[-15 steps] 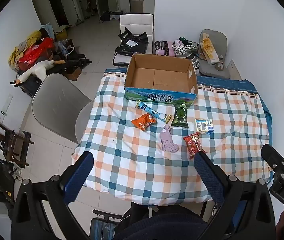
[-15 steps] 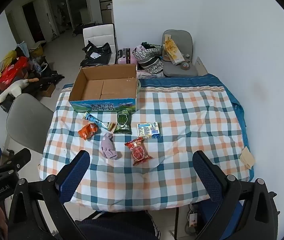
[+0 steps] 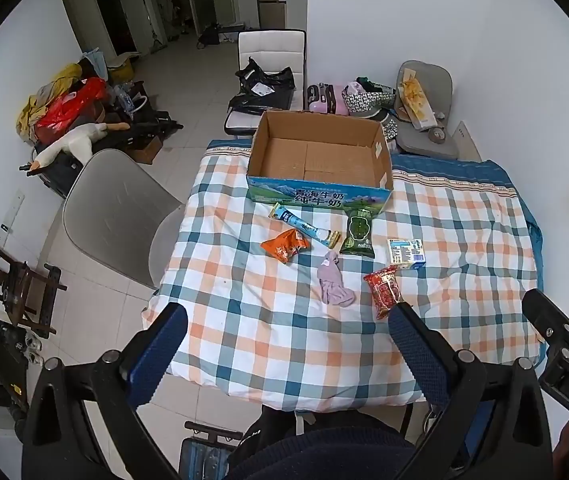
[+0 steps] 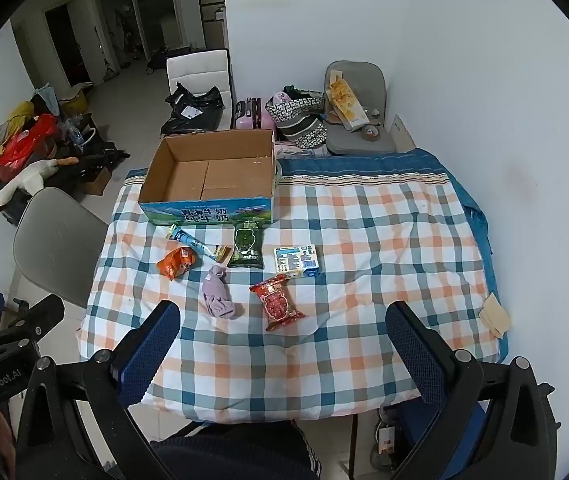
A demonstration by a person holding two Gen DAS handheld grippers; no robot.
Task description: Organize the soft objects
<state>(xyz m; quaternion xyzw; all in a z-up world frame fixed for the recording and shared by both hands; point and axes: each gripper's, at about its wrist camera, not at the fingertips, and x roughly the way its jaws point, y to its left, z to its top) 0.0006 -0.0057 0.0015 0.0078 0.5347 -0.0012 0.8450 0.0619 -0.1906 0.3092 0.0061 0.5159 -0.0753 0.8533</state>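
Note:
An open, empty cardboard box [image 3: 320, 160] [image 4: 208, 176] stands at the far side of the checked table [image 3: 284, 340] [image 4: 364, 240]. In front of it lie a blue tube [image 3: 304, 226] [image 4: 194, 242], an orange packet [image 3: 284, 245] [image 4: 176, 263], a green packet [image 3: 358, 232] [image 4: 247, 244], a white-blue carton [image 3: 405, 253] [image 4: 296, 261], a lilac cloth [image 3: 334, 280] [image 4: 217, 294] and a red packet [image 3: 383, 291] [image 4: 278, 303]. My left gripper [image 3: 288, 354] and right gripper [image 4: 282, 350] are open and empty, high above the near table edge.
A grey chair [image 3: 120, 216] [image 4: 56, 240] stands at the table's left side. A white chair with black bags [image 3: 268, 80] and a grey chair with bags [image 3: 424, 120] stand behind the box. Clutter lies on the floor at far left [image 3: 72, 120]. A white wall runs along the right.
Both views have shifted very slightly; nothing on the table has moved and both grippers stay open.

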